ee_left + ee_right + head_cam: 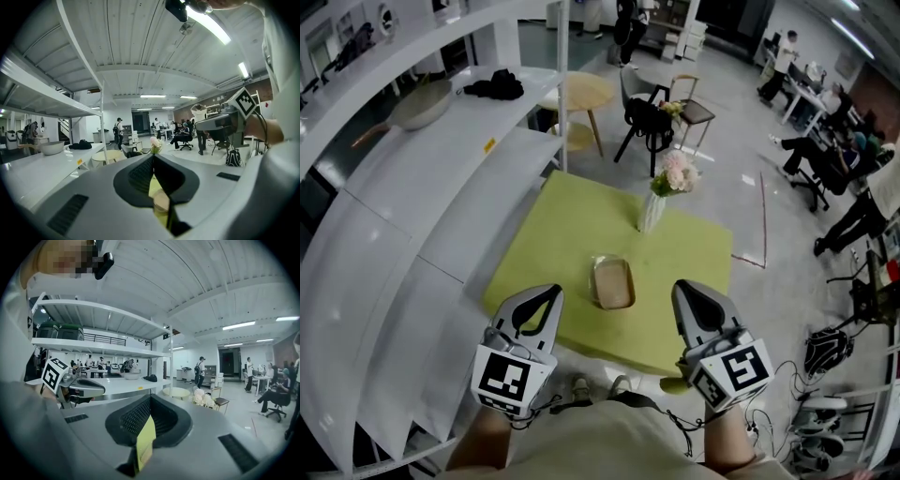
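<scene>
Left gripper: held low at the near left, over the near edge of the yellow-green square table. In its own view the left gripper has its jaws brought together at the tips. Nothing is clamped. Only a slit below the tips shows the table and a tan patch beyond.

Right gripper: held at the near right, level with the left one. In its own view the right gripper likewise has its jaws closed tip to tip and is empty, with the green table top showing through the slit.

Nearest item: a tan shallow rectangular tray lying flat on the table, near its near edge. It sits between the two grippers and slightly beyond their tips, touching neither, a little closer to the left one. Its long axis runs near to far.

Handling assessment: the tray appears light, stiff and thin-walled; its material cannot be confirmed. It would likely slide if pushed. The best hold is judged to be a pinch on the raised rim at the middle of a long side.

Surroundings: a white ribbed vase of pale pink flowers stands farther off on the table, well apart from the tray. White curved shelving runs along the left.
</scene>
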A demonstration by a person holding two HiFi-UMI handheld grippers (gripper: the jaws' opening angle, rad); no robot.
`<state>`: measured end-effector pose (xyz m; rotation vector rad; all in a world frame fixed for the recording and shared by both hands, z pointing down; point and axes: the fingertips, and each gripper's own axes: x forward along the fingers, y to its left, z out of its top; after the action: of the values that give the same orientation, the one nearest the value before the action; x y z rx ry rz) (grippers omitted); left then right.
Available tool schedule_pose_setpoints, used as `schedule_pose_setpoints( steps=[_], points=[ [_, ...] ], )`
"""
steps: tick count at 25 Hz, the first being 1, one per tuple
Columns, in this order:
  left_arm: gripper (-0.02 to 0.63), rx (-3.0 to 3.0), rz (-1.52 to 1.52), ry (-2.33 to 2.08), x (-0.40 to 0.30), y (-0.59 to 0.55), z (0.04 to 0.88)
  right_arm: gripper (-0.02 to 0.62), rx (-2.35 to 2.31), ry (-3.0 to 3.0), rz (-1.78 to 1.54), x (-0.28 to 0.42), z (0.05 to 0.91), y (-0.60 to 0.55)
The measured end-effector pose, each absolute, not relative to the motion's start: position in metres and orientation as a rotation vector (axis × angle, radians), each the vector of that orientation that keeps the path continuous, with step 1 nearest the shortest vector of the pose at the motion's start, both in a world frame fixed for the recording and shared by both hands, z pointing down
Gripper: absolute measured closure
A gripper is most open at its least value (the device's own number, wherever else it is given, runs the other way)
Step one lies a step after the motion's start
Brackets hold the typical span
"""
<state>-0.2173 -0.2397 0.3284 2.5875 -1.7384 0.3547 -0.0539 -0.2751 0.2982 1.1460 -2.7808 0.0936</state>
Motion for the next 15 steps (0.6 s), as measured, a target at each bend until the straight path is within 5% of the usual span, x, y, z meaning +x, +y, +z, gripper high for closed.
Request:
schedule_pose_setpoints(
  steps=[15],
  points=[
    [0.564,2.438,0.413,-1.798,-0.197,-0.279,0.352,0.59,1.072,-2.808,0.174,-0.026,0.32,-0.313]
  ],
)
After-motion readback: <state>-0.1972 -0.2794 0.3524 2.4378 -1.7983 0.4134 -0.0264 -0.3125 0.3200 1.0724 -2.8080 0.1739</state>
